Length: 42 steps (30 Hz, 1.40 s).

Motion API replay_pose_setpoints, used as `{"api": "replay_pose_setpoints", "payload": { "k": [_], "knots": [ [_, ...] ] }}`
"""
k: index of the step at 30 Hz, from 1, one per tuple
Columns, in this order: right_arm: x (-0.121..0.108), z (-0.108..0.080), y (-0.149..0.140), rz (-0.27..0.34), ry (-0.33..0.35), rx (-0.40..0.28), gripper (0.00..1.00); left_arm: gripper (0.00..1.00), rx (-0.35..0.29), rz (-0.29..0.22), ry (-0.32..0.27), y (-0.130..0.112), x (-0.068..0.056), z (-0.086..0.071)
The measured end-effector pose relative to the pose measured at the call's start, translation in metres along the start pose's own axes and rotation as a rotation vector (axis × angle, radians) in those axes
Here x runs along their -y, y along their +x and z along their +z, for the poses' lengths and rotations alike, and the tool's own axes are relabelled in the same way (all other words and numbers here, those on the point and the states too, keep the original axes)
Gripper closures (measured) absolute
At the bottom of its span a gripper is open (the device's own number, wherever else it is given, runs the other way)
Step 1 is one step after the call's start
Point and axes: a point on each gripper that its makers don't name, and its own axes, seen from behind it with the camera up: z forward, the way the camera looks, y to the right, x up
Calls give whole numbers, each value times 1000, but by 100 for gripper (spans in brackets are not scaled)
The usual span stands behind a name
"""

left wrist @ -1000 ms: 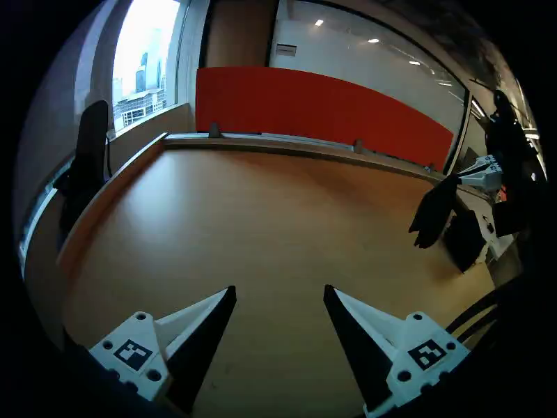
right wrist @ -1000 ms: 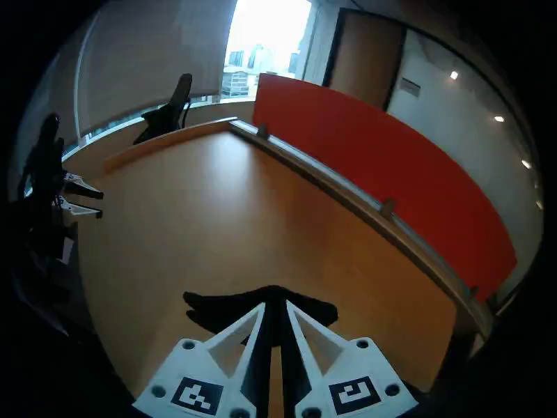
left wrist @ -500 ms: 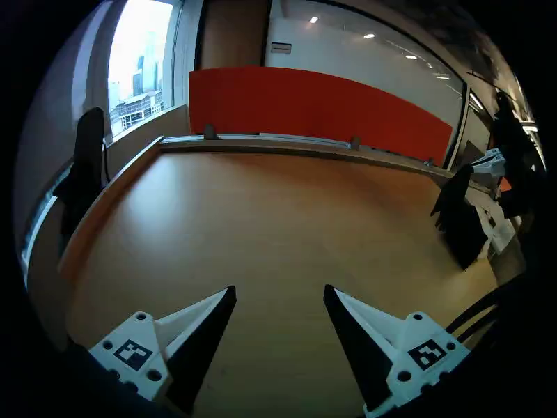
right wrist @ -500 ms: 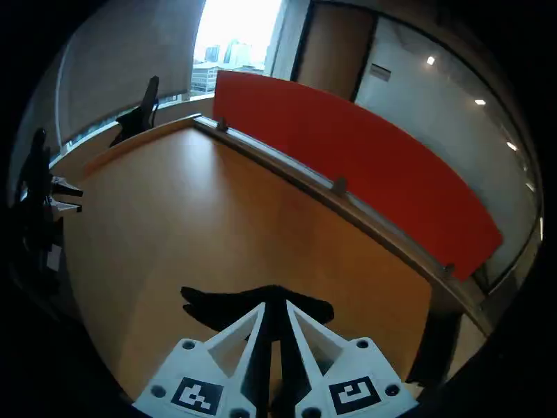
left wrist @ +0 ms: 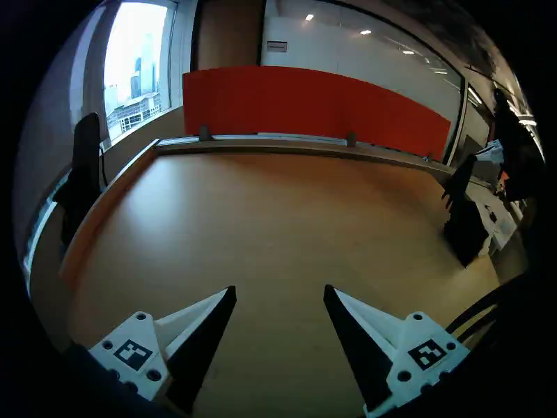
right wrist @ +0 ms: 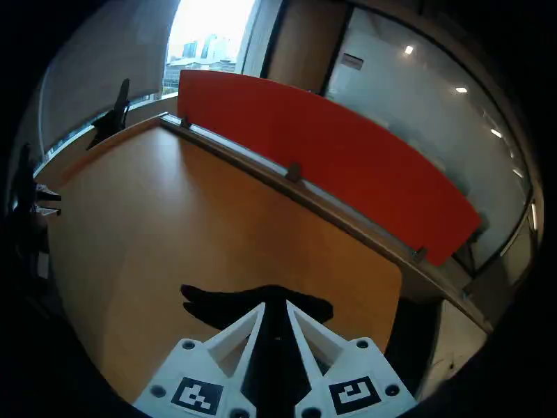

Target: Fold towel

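Note:
A dark towel (right wrist: 216, 305) is pinched between the fingers of my right gripper (right wrist: 276, 310), which is shut on it. The cloth spreads out to both sides behind the fingertips, above the wooden table (right wrist: 174, 209). In the left gripper view the same towel (left wrist: 463, 216) hangs limp at the table's far right end, below the right gripper (left wrist: 491, 150). My left gripper (left wrist: 278, 292) is open over the table (left wrist: 278, 202) with nothing between its fingers. It appears small at the left edge of the right gripper view (right wrist: 45, 202).
A red partition (left wrist: 313, 97) runs along the table's far edge, with a grey rail below it. A dark office chair (left wrist: 83, 167) stands by the bright window at the left. Past the table's right end the floor drops away (right wrist: 418, 334).
My right gripper has swung right with the towel, bringing the table's right end into its view. In the left gripper view it and the towel have drifted right and farther off.

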Motion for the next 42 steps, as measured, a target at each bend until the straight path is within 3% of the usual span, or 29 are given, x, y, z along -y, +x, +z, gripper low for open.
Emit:
{"api": "replay_pose_setpoints", "payload": {
  "k": [9,27,35,42],
  "knots": [
    [-28,-1,-1,13,-18,8,94,6,0,23,3,6,-8,0],
    [-43,-4,-3,25,-27,9,94,6,0,35,-1,9,-20,1],
    [-44,-16,-23,38,-31,22,94,6,3,45,-11,9,-26,1],
    [-48,-33,-62,72,-39,56,94,6,4,57,-25,9,-34,2]
  ]
}}
